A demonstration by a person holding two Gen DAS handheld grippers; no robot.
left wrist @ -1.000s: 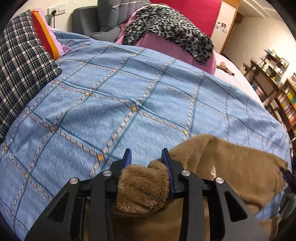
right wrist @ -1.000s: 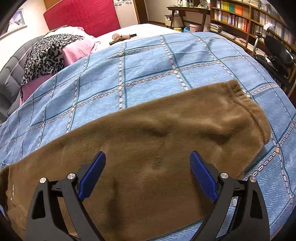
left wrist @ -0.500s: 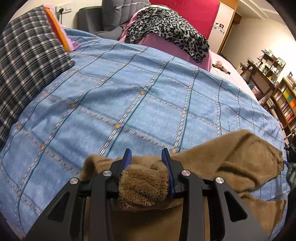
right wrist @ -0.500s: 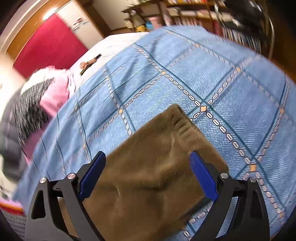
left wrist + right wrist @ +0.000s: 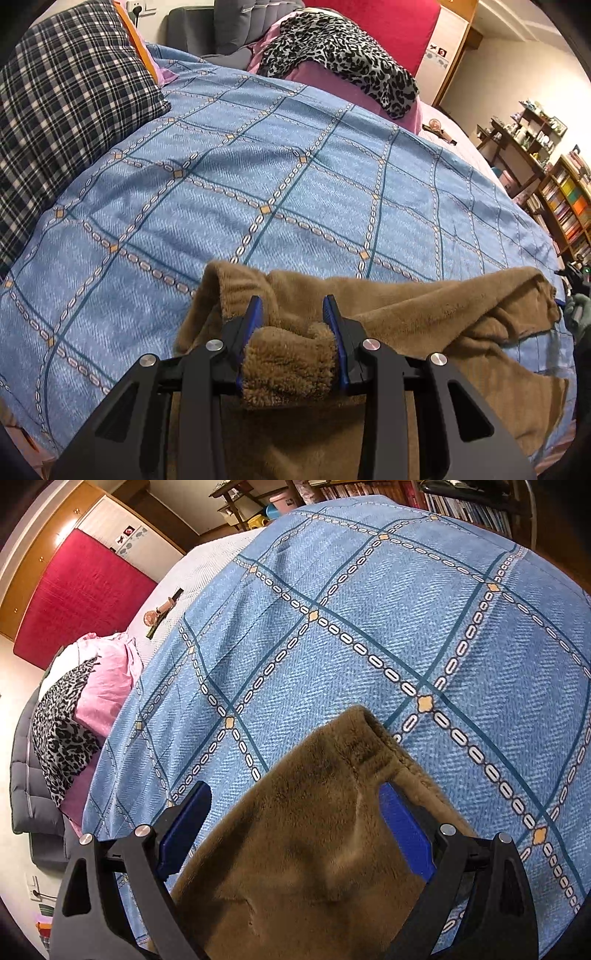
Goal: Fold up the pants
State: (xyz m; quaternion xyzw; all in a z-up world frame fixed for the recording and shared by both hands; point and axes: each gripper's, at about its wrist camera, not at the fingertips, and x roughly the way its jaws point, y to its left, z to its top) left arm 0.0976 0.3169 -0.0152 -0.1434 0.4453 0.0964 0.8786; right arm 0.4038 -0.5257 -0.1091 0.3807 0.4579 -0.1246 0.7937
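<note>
Between my left fingers (image 5: 291, 310) sits a thick wad of the brown fleece pants (image 5: 406, 306), pinched firmly by the blue pads, so that hand is clamped on the garment. Under my right fingers (image 5: 295, 812) a cuffed end of the same pants passes through a wide gap; the pads stand apart and do not press the cloth, so that hand is open over it.

The pants lie on the blue patterned bedspread (image 5: 258, 166), near its front edge. I judge them light, soft and limp, with a plush pile that grips well but bunches and sags wherever it is unsupported. A hemmed edge or corner, like the ribbed cuff (image 5: 373, 738), looks the best place to take hold, since the seam gives the pads something firm.

My left camera shows the garment's long span running off to the right, rumpled and doubled over, plus a plaid pillow (image 5: 62, 96) and a leopard-print cloth (image 5: 340, 55) farther back. My right camera shows only the one end close up, and its stitched hem clearly.
</note>
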